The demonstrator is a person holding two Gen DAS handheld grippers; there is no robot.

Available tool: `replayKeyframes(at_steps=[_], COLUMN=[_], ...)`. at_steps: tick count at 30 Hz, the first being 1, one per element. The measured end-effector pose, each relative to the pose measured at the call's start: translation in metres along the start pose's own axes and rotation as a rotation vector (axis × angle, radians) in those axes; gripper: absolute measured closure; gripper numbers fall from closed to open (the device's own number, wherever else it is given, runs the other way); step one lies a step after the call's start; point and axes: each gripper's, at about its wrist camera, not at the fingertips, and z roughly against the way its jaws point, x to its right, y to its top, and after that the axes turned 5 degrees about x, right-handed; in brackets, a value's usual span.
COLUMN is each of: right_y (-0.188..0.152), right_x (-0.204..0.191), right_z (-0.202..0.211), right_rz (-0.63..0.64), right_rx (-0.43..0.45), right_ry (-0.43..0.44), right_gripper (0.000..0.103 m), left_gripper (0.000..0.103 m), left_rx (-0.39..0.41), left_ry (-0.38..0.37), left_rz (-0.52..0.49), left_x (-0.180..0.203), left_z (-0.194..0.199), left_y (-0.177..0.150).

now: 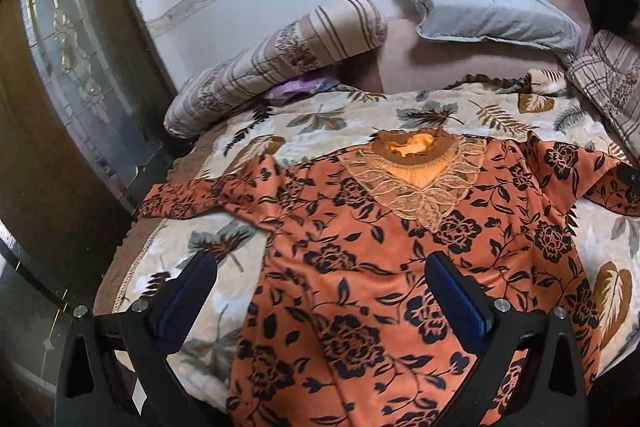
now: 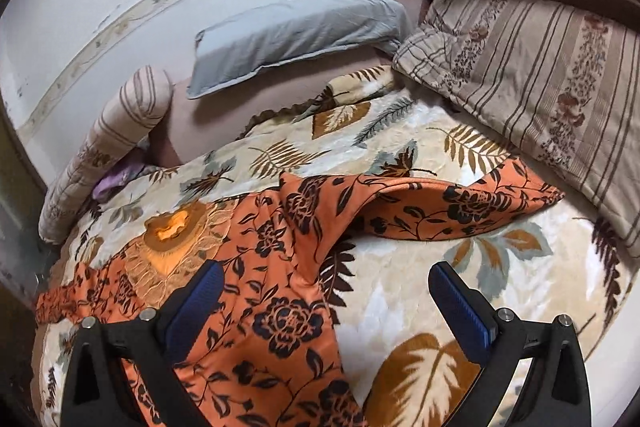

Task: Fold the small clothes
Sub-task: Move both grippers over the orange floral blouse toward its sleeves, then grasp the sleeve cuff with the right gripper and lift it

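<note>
An orange blouse (image 1: 360, 247) with black flowers and a lace neckline lies spread flat on the leaf-patterned blanket (image 2: 420, 307) covering the bed. The left claw (image 1: 320, 279) and right claw (image 2: 326, 291) both hover released above it, grasping nothing. No readable writing shows.
</note>
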Motion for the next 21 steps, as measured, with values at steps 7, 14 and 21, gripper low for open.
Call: replayKeyframes(at_steps=[7, 14, 21], right_y=[-0.012, -0.052, -0.052], right_x=[-0.015, -0.052, -0.063], right_z=[0.015, 0.086, 0.081], right_rz=[0.06, 0.15, 0.145], right_rx=[-0.011, 0.036, -0.049], right_ry=[0.07, 0.124, 0.184], right_gripper=[0.0, 0.0, 0.0], left_gripper=[0.0, 0.0, 0.0], left_rx=[-0.018, -0.032, -0.051], left_ry=[-0.01, 0.002, -0.034], left_rz=[-0.007, 0.025, 0.046], left_x=[0.013, -0.003, -0.015], left_z=[-0.001, 0.006, 0.004], left_y=[-0.001, -0.011, -0.014])
